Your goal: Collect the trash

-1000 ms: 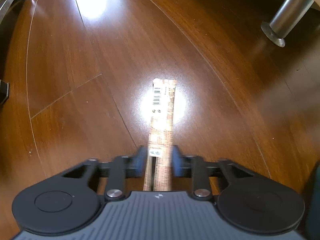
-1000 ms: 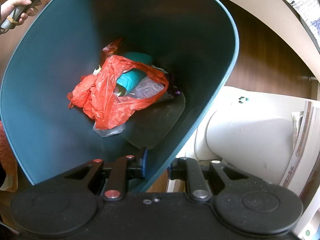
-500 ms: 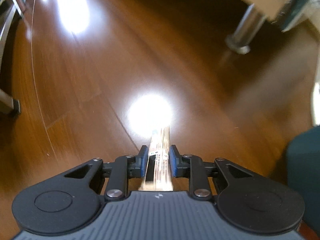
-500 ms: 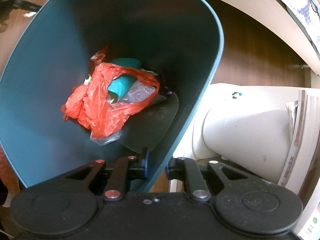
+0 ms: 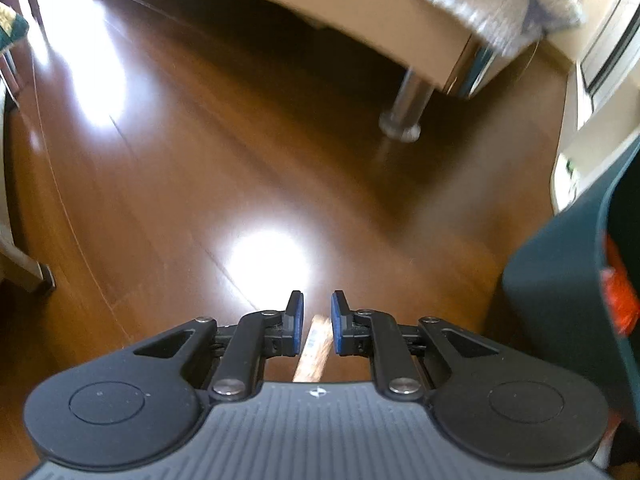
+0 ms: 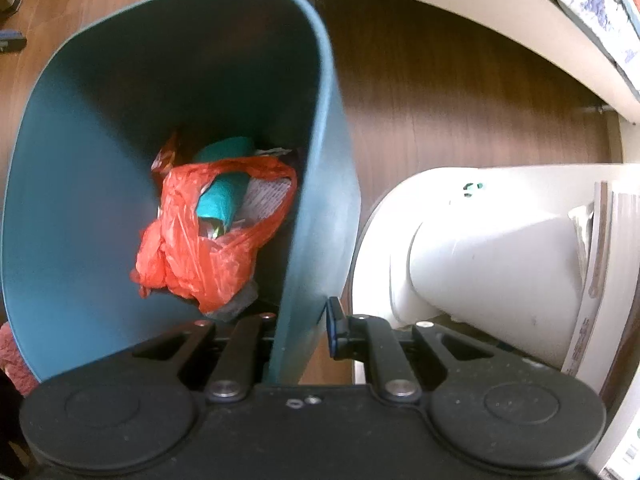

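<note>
the long flat brown paper stick wrapper [image 5: 316, 346], printed with a small barcode, hangs between the blue pads of the left claw [image 5: 317, 322], clear of the floor. the left claw's jaws have just been closing and now stand narrow, pinching the wrapper; only a short length of it shows below the pads.

the right claw [image 6: 304, 322] is clamped on the rim wall of the teal plastic trash bin [image 6: 80, 160], one finger inside and one outside; its jaws have just been closing on that thin wall. the bin is smooth, matte and tapers toward its base. inside lie a crumpled glossy red plastic bag [image 6: 192, 256], a teal rolled packet [image 6: 222, 200] and a white printed wrapper [image 6: 266, 196], all heaped at the bottom.

in the left wrist view the same bin appears at the right edge, near the held wrapper. the floor is dark polished wooden planking [image 5: 200, 180] with bright glare patches. a round chrome furniture leg [image 5: 406, 108] stands on it, carrying a pale frame with blurred grey fabric on top. just beside the bin sits a smooth white plastic appliance [image 6: 480, 248], with stacked white papers [image 6: 612, 264] at its right.
</note>
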The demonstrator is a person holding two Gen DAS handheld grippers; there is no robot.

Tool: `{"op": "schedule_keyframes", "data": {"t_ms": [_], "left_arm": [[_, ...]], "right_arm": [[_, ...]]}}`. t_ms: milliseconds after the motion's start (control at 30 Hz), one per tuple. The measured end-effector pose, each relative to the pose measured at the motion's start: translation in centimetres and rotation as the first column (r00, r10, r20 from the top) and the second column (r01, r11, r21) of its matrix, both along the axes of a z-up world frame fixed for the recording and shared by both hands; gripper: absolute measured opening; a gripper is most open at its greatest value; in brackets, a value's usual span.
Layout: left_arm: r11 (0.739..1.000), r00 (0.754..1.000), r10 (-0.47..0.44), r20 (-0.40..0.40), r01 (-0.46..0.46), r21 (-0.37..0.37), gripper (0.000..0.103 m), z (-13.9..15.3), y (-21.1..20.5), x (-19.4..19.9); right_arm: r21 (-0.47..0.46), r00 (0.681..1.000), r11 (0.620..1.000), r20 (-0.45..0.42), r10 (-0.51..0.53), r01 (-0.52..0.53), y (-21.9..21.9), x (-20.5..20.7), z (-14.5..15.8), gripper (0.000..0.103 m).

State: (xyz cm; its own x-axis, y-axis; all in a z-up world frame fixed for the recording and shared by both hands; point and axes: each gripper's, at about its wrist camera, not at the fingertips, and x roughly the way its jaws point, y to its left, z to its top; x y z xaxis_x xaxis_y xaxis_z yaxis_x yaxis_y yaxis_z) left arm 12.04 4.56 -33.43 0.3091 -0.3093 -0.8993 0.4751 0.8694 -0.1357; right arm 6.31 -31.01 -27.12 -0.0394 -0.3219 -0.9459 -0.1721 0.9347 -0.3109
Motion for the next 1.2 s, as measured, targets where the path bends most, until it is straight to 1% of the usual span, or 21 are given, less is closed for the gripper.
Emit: {"op": "schedule_keyframes", "data": {"t_ms": [100, 167, 200, 267, 300, 333, 367, 633, 700, 867, 900, 933, 967, 1033, 1133, 1200], "left_arm": [[0.999, 0.997, -0.003, -0.072, 0.006, 0.041, 0.014, -3.1, 0.5, 0.1], [0.998, 0.992, -0.004, -0.124, 0.011, 0.054, 0.018, -5.3, 0.7, 0.1], [0.998, 0.986, -0.007, -0.164, 0.017, 0.060, 0.026, -6.6, 0.8, 0.0], [0.998, 0.979, -0.013, -0.202, 0.026, 0.063, 0.039, -8.4, 0.9, -0.2], [0.997, 0.978, -0.014, -0.207, 0.030, 0.073, 0.056, -9.2, 0.8, -0.7], [0.996, 0.979, -0.010, -0.202, 0.028, 0.088, 0.068, -10.0, 0.8, -1.0], [0.995, 0.981, -0.016, -0.193, 0.035, 0.095, 0.069, -10.7, 0.6, -1.3], [0.981, 0.982, -0.034, -0.186, 0.068, 0.182, 0.069, -14.3, -1.8, -1.6], [0.979, 0.982, -0.030, -0.184, 0.066, 0.193, 0.068, -14.7, -2.0, -1.6], [0.974, 0.989, -0.020, -0.148, 0.053, 0.220, 0.065, -14.9, -2.4, -2.0], [0.975, 0.989, -0.013, -0.144, 0.044, 0.218, 0.062, -14.8, -2.5, -2.0], [0.976, 0.990, -0.005, -0.140, 0.036, 0.216, 0.056, -14.7, -2.6, -2.0], [0.976, 0.990, -0.001, -0.138, 0.031, 0.215, 0.051, -14.6, -2.3, -1.7], [0.977, 0.991, 0.001, -0.136, 0.028, 0.213, 0.031, -14.3, -2.6, -1.5], [0.975, 0.991, 0.003, -0.135, 0.027, 0.219, 0.025, -13.8, -3.3, -1.3], [0.974, 0.991, 0.015, -0.130, 0.014, 0.225, 0.023, -14.0, -3.6, -1.2]], "right_arm": [[-0.001, 1.000, 1.000, -0.002, 0.006, -0.006, -0.1, 0.1, 0.0, 0.012], [-0.001, 1.000, 1.000, -0.006, 0.010, -0.010, -0.2, 0.2, 0.1, 0.012], [-0.001, 1.000, 1.000, -0.008, 0.012, -0.012, -0.2, 0.3, 0.1, 0.012], [0.002, 1.000, 1.000, -0.009, 0.010, -0.010, -0.2, 0.5, 0.2, 0.012], [0.001, 1.000, 1.000, -0.010, 0.009, -0.009, -0.1, 0.5, 0.2, 0.012], [0.001, 1.000, 1.000, -0.011, 0.009, -0.009, -0.1, 0.5, 0.2, 0.012], [0.001, 1.000, 1.000, -0.013, 0.008, -0.008, -0.1, 0.4, 0.2, 0.012], [0.002, 1.000, 1.000, -0.012, 0.011, -0.011, 0.0, 0.2, 0.1, 0.012], [0.002, 1.000, 1.000, -0.011, 0.013, -0.013, 0.0, 0.1, 0.0, 0.012], [0.005, 1.000, 1.000, -0.008, 0.007, -0.007, -0.1, 0.1, 0.0, 0.012], [0.005, 1.000, 1.000, -0.007, 0.008, -0.008, -0.1, 0.1, 0.0, 0.012], [0.006, 1.000, 1.000, -0.005, 0.008, -0.008, -0.1, 0.1, 0.1, 0.012], [0.007, 1.000, 1.000, -0.002, 0.005, -0.005, -0.1, 0.1, 0.1, 0.012], [0.011, 1.000, 1.000, 0.002, -0.003, 0.003, -0.2, 0.1, 0.2, 0.012], [0.014, 1.000, 1.000, 0.008, -0.017, 0.017, -0.4, 0.0, 0.3, 0.012], [0.027, 0.999, 0.999, 0.010, -0.048, 0.048, -0.8, -0.2, 0.4, 0.013]]}}
